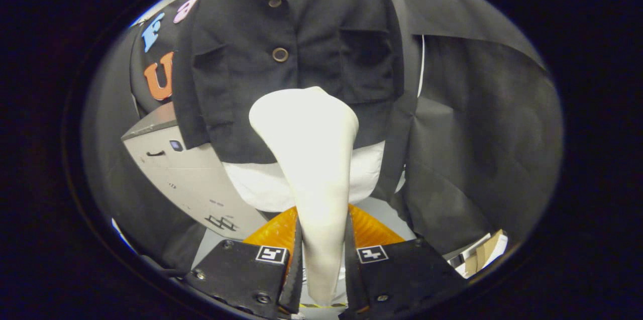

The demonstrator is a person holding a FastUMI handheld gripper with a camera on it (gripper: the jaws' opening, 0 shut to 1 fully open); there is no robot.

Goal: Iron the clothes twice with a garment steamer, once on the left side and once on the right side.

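Note:
A white garment steamer (312, 159) stands upright between my two fingers, its handle pinched on both sides and its wide head rising ahead of them. My gripper (323, 239) is shut on that handle. Beyond the steamer hangs a black buttoned jacket (281, 59) with two chest pockets, worn over a white garment (256, 187) whose hem shows below it. The steamer's head sits in front of the jacket's lower middle, near the hem; whether it touches the cloth I cannot tell.
A grey cabinet-like box (186, 169) stands to the left of the hanging clothes. Black cloth drapes the wall to the right (477, 134). Cardboard and paper pieces (479, 254) lie low on the right, by the right finger.

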